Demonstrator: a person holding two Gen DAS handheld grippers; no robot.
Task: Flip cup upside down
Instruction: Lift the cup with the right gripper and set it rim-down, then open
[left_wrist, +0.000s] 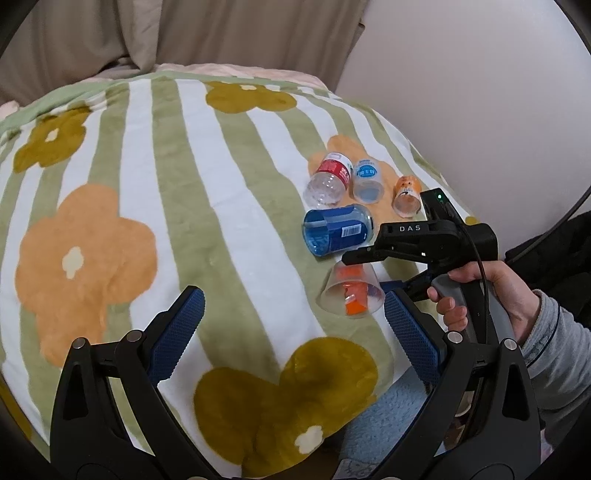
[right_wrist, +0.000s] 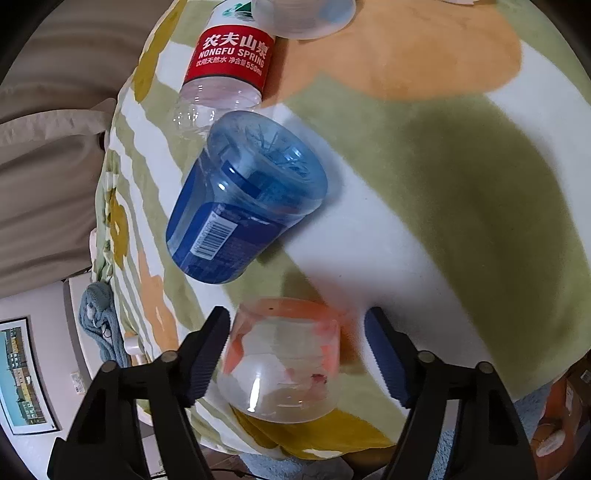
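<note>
Blanket (left_wrist: 229, 192): a fleece throw in green and white stripes with orange and olive flowers covers the whole work surface.
Blue cup (right_wrist: 240, 206): a cut-down blue bottle with a barcode label lies on its side, its inside showing nothing in it, touching the red-labelled piece behind it.
Red-labelled bottle piece (right_wrist: 225, 70): clear plastic marked Nongfu Spring, lying down, with nothing visible inside.
Clear cup (left_wrist: 367, 181): blue-labelled, standing beside the red-labelled piece; contents cannot be told.
Orange-labelled cup (right_wrist: 284, 362): the task's cup, clear plastic, lies tilted at the blanket's near edge between the right gripper's fingers.
Small orange cup (left_wrist: 406, 195): farthest right, near the wall.
Right gripper (right_wrist: 295, 354): jaws spread either side of the orange-labelled cup, one pad close against its side, the other apart.
Left gripper (left_wrist: 291, 332): jaws wide apart over the blanket, holding nothing.
</note>
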